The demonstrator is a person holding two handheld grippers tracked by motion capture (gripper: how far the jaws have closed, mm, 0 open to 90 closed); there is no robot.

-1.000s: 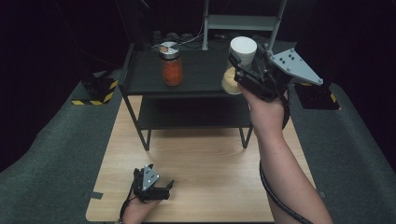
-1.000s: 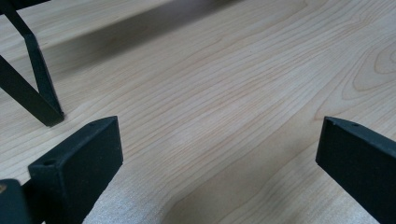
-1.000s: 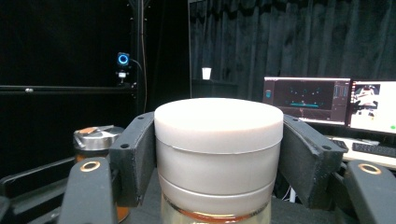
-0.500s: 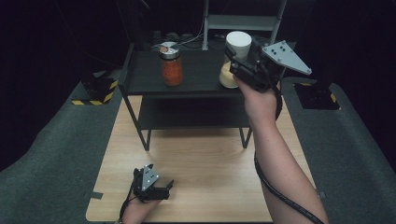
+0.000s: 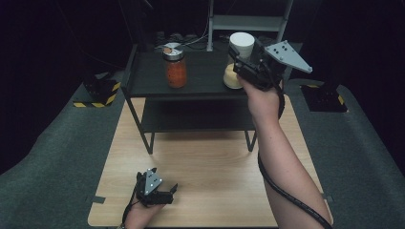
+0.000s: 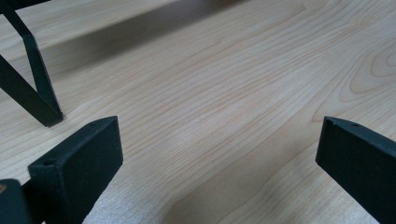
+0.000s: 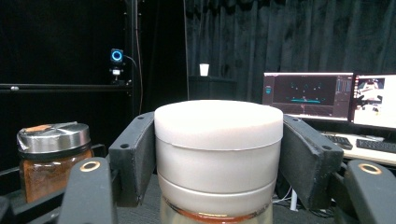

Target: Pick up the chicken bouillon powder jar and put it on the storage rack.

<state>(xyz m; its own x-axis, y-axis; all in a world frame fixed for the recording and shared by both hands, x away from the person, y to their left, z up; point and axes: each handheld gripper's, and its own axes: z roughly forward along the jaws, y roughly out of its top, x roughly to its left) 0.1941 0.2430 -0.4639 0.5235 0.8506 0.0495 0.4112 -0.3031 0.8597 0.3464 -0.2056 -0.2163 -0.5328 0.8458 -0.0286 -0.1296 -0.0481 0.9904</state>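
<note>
Right gripper (image 5: pixel 239 59): raised over the shelf's right end on an outstretched forearm, jaws clamped on a white-lidded jar (image 7: pixel 218 158). Left gripper (image 5: pixel 168 192): low at the tabletop's near edge, left of centre, held in the hand, jaws spread wide with nothing between them.

- The white-lidded jar (image 5: pixel 239 59) stands upright, its broad, flat-topped white cap uppermost.
- Below the cap, a pale, clear body shows, with a thin reddish-brown band at the cap's lower edge (image 7: pixel 218 158).
- Its base sits at the right end of the black shelf's (image 5: pixel 200 83) top tier, well apart from the orange-filled jar (image 5: pixel 175 66) at the left.
- Black jaws clamp the cap from both sides.
</note>
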